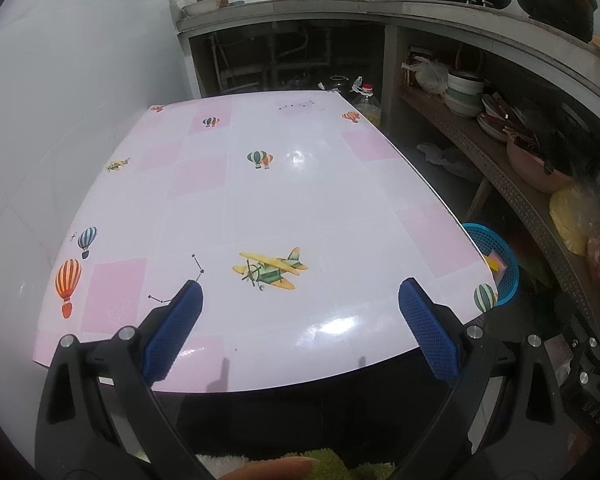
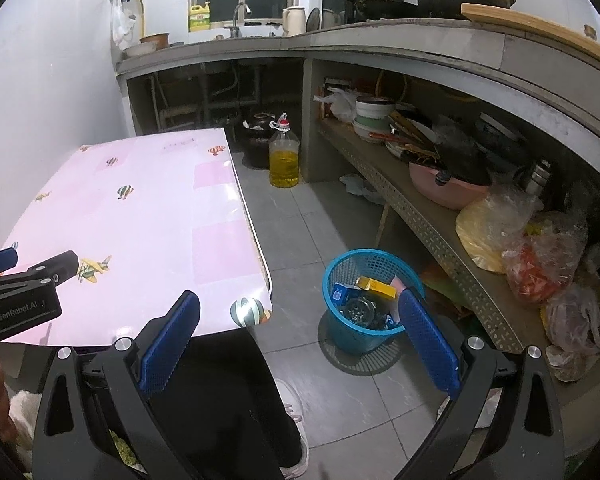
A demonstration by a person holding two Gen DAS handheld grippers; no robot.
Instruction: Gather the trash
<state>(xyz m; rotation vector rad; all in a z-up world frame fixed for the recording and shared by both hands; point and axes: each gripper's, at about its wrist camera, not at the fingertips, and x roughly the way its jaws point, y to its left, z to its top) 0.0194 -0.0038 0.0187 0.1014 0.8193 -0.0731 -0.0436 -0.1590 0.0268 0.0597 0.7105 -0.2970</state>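
A blue mesh waste basket [image 2: 364, 300] stands on the grey floor tiles to the right of the table; inside lie a yellow box [image 2: 376, 286], a small blue box [image 2: 340, 294] and a dark round item [image 2: 360, 310]. In the left wrist view only the basket's edge [image 1: 496, 256] shows past the table corner. My left gripper [image 1: 300, 292] hangs open over the near edge of the pink table [image 1: 300, 192], with nothing between its fingers. My right gripper [image 2: 300, 304] is open and empty, held above the floor between the table corner and the basket. The left gripper's fingers [image 2: 56, 266] show at the left edge.
A concrete counter with a sink runs along the back and right, with a low shelf [image 2: 420, 216] crowded with bowls, a pink basin and plastic bags. An oil bottle [image 2: 284, 156] and a dark jar [image 2: 258, 136] stand on the floor. A person's dark trouser leg [image 2: 228, 400] and shoe are below.
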